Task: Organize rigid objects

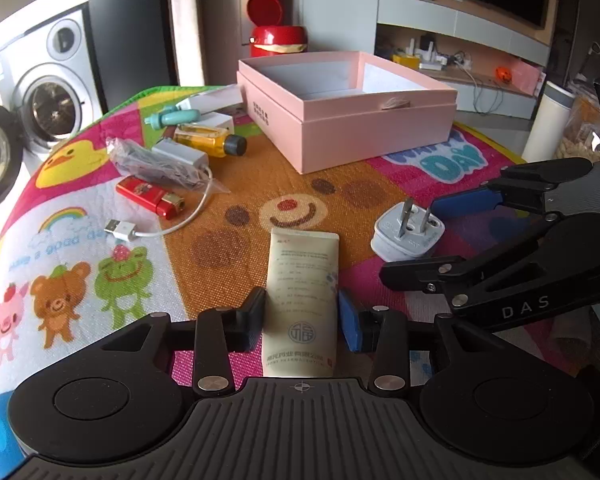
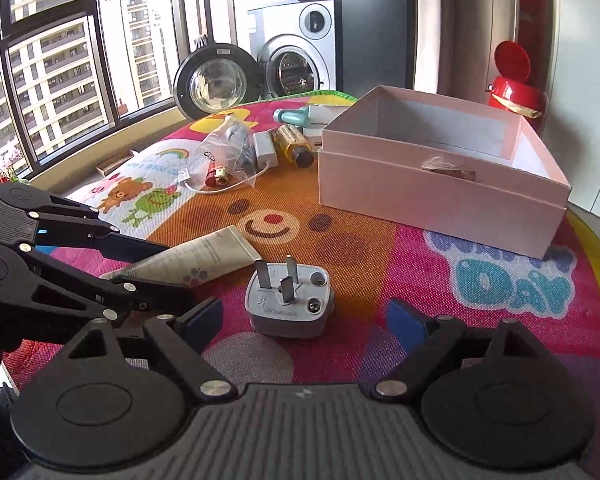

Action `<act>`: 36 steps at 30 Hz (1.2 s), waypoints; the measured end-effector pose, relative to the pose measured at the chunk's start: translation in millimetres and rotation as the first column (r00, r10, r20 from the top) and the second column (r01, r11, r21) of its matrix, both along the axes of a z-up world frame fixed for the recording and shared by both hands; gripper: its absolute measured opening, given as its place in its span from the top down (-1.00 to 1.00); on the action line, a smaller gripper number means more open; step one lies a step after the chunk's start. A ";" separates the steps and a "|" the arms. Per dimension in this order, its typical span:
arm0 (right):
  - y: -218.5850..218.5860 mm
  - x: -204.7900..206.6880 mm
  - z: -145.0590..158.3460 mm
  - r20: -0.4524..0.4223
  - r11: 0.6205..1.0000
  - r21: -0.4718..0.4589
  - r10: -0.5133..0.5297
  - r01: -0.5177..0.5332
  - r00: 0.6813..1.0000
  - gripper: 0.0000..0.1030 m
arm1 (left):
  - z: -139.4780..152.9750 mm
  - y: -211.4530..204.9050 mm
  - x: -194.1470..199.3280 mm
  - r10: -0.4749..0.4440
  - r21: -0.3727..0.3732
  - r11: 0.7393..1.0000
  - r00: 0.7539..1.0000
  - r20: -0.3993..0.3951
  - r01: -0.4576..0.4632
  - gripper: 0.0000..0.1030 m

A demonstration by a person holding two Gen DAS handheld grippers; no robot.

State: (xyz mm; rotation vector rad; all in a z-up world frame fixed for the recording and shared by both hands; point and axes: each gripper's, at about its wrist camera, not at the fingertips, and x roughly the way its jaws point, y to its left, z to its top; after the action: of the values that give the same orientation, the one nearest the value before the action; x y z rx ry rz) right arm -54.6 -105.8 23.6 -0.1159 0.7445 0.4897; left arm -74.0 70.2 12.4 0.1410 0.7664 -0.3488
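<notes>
A cream tube [image 1: 302, 292] lies on the colourful mat between the fingers of my left gripper [image 1: 302, 312]; the pads sit right at its sides, closed on it. The tube also shows in the right wrist view [image 2: 198, 258]. A white plug adapter [image 2: 290, 300] lies prongs up on the mat, between the wide-open fingers of my right gripper [image 2: 306, 320]; it also shows in the left wrist view [image 1: 408, 234]. An open, empty pink box [image 1: 348, 108] stands at the back of the mat; it also shows in the right wrist view [image 2: 440, 168].
At the back left lie a red lighter [image 1: 150, 196], a white charger with USB cable [image 1: 180, 152], a plastic bag [image 1: 152, 164], a yellow bottle [image 1: 210, 142] and a teal item [image 1: 172, 118]. A red bin [image 1: 276, 34] and a washing machine [image 1: 48, 80] stand beyond.
</notes>
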 end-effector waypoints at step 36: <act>-20.5 44.5 28.9 0.129 0.952 -0.135 0.291 -0.274 0.948 -0.43 | 53.2 7.5 109.4 0.107 -0.221 0.969 0.994 -0.013 -0.107 0.58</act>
State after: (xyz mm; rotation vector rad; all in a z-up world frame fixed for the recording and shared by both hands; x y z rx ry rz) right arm -10.0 -126.3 52.5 -0.3681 0.6130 0.7036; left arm 35.4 77.7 65.6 -0.1102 0.7275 -0.3289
